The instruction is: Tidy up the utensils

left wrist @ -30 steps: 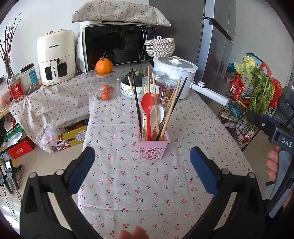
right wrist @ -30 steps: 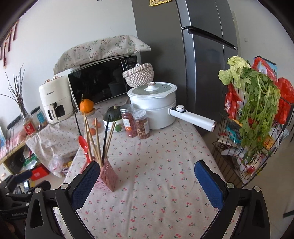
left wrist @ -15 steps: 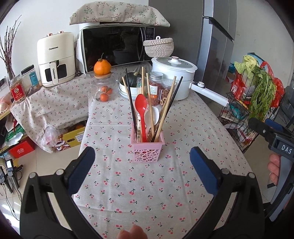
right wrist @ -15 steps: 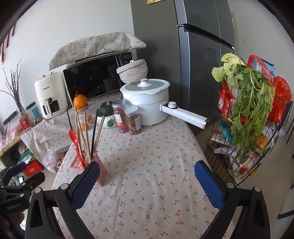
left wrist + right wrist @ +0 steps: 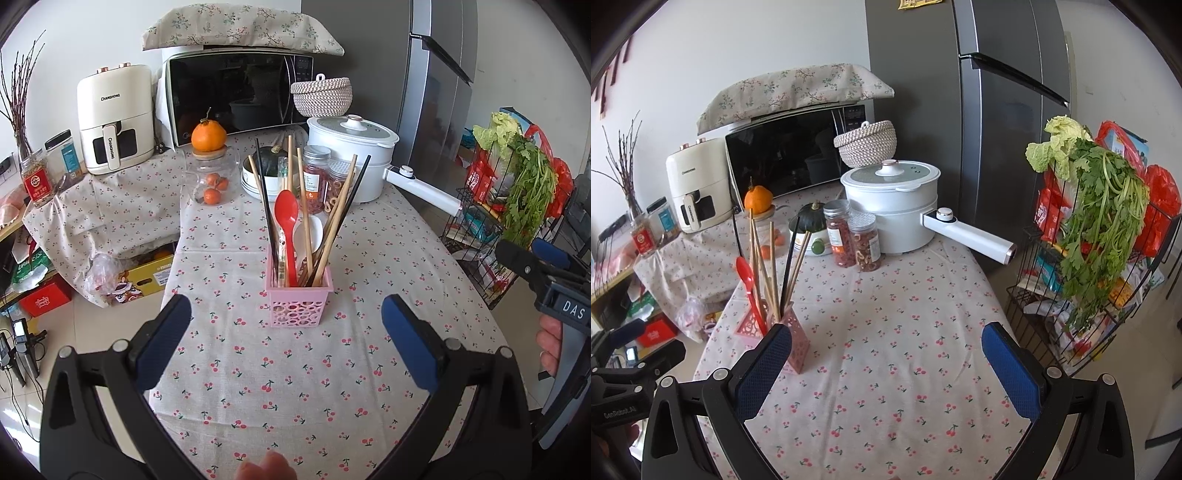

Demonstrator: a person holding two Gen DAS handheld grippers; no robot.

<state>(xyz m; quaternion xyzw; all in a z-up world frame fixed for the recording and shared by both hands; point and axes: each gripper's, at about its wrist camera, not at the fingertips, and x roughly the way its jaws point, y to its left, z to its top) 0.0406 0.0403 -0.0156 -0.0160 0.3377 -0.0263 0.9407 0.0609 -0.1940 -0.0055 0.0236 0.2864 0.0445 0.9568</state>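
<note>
A pink perforated utensil holder (image 5: 298,303) stands upright on the cherry-print tablecloth (image 5: 288,376). It holds a red spoon (image 5: 286,218), a white spoon (image 5: 308,236) and several wooden and black chopsticks (image 5: 334,221). My left gripper (image 5: 286,332) is open, well short of the holder and over the near part of the table, nothing between its fingers. In the right wrist view the holder (image 5: 796,341) sits at the left, partly behind the left pad. My right gripper (image 5: 886,363) is open and empty above bare cloth, to the right of the holder.
At the table's far end stand a white pot with a long handle (image 5: 897,206), two spice jars (image 5: 855,236), a bowl with a squash (image 5: 269,173) and a glass jar topped by an orange (image 5: 208,166). A wire rack of greens (image 5: 1097,236) stands off the right edge.
Both grippers have drawn back from the holder, which now looks smaller and farther off. Both stayed open and empty.
</note>
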